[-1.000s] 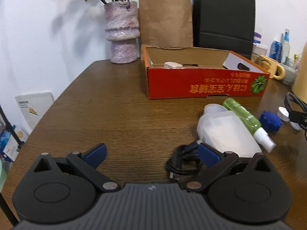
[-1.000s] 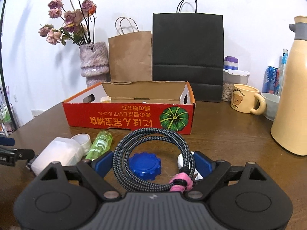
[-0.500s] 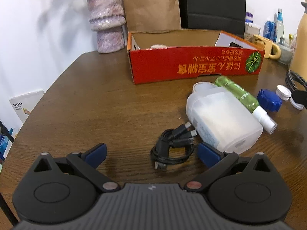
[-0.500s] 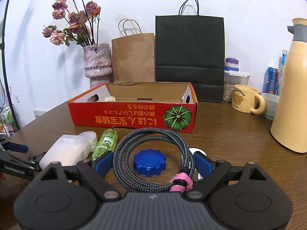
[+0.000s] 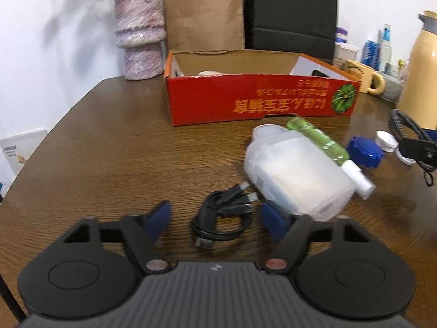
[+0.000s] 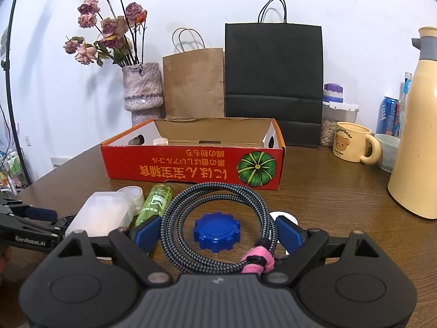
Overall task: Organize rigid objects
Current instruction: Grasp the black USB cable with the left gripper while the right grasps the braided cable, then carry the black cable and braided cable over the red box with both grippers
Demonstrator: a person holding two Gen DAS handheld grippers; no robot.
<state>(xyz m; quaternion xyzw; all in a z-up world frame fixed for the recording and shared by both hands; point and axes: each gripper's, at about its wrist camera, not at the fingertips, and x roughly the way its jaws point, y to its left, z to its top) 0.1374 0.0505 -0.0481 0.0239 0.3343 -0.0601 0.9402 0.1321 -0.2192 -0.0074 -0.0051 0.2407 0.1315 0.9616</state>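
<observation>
A small coiled black cable (image 5: 221,214) lies on the brown table between the open fingers of my left gripper (image 5: 215,217). Right of it lie a frosted white plastic box (image 5: 296,172), a green spray bottle (image 5: 325,145), a blue cap (image 5: 366,151) and a white lid (image 5: 385,141). My right gripper (image 6: 217,229) holds a coiled braided grey cable (image 6: 218,227) with a pink tie above the blue cap (image 6: 217,231). The open red cardboard box (image 6: 191,168) stands behind them.
A purple vase (image 6: 142,93) with dried flowers, a brown paper bag (image 6: 195,82) and a black paper bag (image 6: 273,82) stand at the back. A yellow mug (image 6: 352,145), a cream thermos (image 6: 418,150), a jar and drink cans stand at the right.
My left gripper has moved forward and right, so the black cable now lies between its fingers. My right gripper has risen slightly with the braided cable.
</observation>
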